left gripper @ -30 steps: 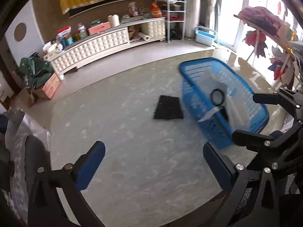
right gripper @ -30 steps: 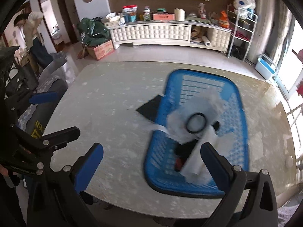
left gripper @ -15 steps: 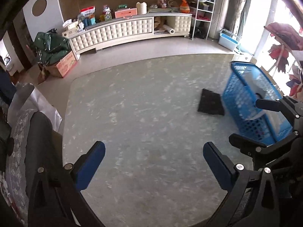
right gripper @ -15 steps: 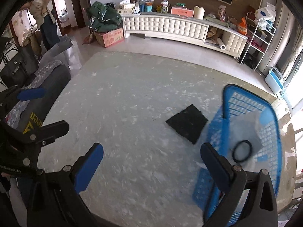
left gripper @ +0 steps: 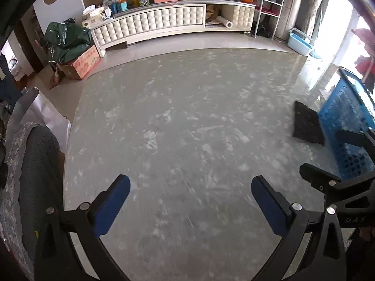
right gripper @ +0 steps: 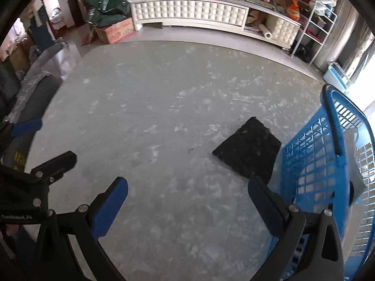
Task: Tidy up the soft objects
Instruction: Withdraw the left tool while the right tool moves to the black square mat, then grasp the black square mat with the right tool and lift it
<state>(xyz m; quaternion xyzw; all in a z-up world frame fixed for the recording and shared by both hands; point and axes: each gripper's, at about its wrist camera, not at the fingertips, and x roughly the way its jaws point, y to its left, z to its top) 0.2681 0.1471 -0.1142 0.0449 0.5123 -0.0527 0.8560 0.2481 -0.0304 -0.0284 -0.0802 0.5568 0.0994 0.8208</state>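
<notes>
one soft thing is left out on the table [right gripper: 164, 121]: a flat black pad [right gripper: 248, 152], squarish and coarse-looking, lying just beside the blue basket [right gripper: 328, 164] on its open-table side, one corner pointing away from the basket. the right gripper [right gripper: 187, 205] is the nearer; the pad lies ahead and to the right of its jaws, which stand wide apart, holding nothing. the left gripper [left gripper: 190, 202], jaws also apart and bare, sits well off from the basket. the basket is rigid plastic lattice with something pale inside.

Bright daylight from right window, overexposed glare; fisheye edge warping; slight motion blur.
</notes>
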